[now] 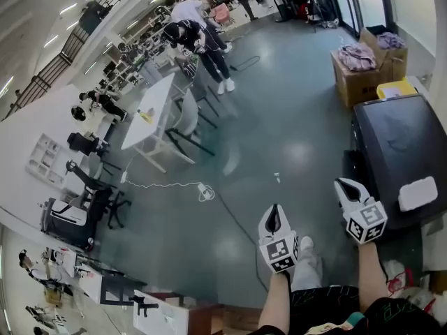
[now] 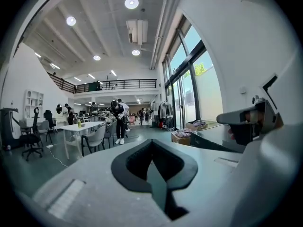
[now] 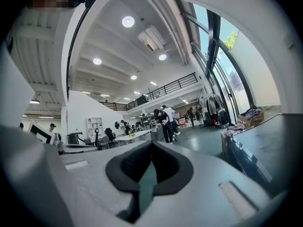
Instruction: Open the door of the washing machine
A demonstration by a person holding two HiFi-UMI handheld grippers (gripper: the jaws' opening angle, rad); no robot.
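Observation:
The washing machine (image 1: pixel 398 149) is a dark box at the right of the head view, seen from above. A white flat object (image 1: pixel 418 192) lies on its top, and its door does not show. My right gripper (image 1: pixel 341 184) hangs shut and empty at the machine's left edge. Further left, my left gripper (image 1: pixel 274 213) is over the floor, also shut and holding nothing. From the left gripper view, the shut jaws (image 2: pixel 152 148) point into the room, with the machine's dark top (image 2: pixel 213 138) to the right. The right gripper (image 3: pixel 151 150) has the machine (image 3: pixel 260 145) close on its right.
A cardboard box of clothes (image 1: pixel 357 72) and a yellow item (image 1: pixel 396 88) stand beyond the machine. A white table with chairs (image 1: pixel 150 114) and standing people (image 1: pixel 202 44) are further off. A cable with a power strip (image 1: pixel 204 190) crosses the floor, near an office chair (image 1: pixel 98 197).

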